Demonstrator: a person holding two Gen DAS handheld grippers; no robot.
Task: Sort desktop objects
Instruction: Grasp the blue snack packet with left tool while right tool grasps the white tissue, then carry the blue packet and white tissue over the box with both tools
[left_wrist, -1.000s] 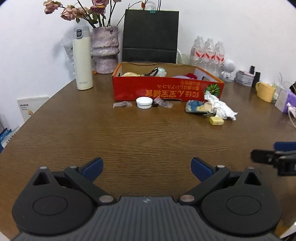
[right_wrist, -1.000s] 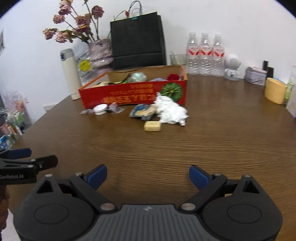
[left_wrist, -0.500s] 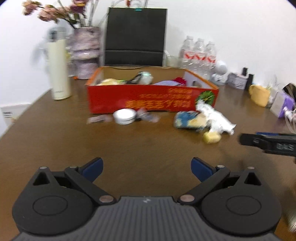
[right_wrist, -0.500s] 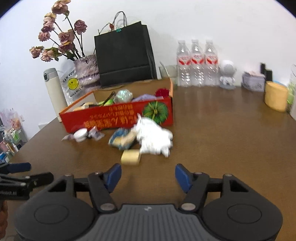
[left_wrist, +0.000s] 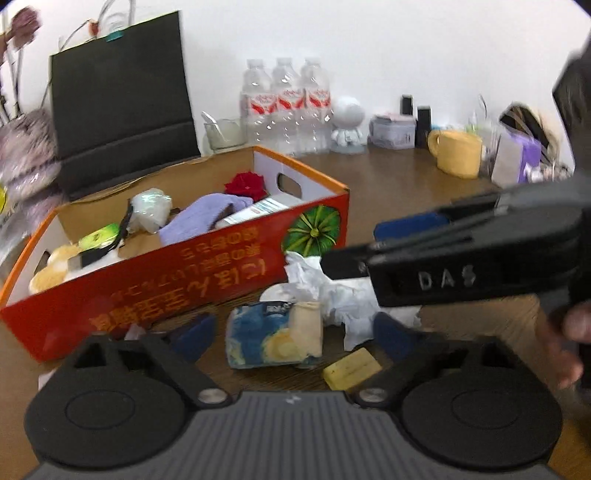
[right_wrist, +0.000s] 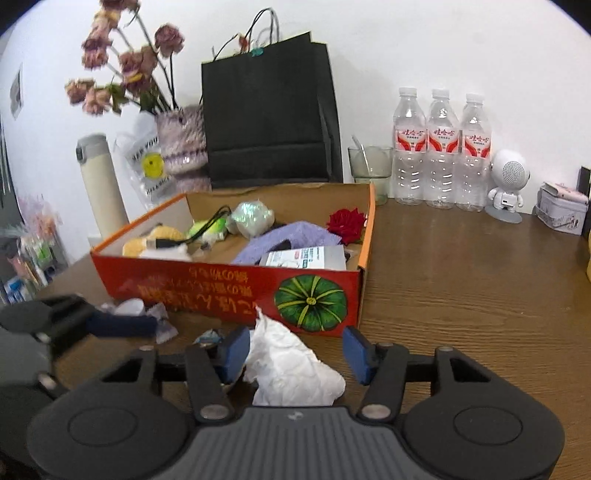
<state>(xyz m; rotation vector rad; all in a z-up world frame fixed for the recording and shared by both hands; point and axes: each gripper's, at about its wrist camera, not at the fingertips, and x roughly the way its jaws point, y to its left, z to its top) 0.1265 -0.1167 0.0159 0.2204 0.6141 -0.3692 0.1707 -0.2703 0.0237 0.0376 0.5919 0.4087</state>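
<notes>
White crumpled tissue (right_wrist: 291, 365) lay low in centre frame between the right gripper's (right_wrist: 295, 350) spread jaws, apparently for grabbing. Left gripper (left_wrist: 291, 332) also gaped, straddling a blue packet (left_wrist: 269, 336).

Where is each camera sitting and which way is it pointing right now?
Left wrist view: on the left gripper, looking forward over the blue snack packet to the red box; the right gripper crosses from the right.
Right wrist view: on the right gripper, its open jaws around the crumpled white tissue, facing the red box; the left gripper shows at left.
Shared: box, tissue, water bottles.
</notes>
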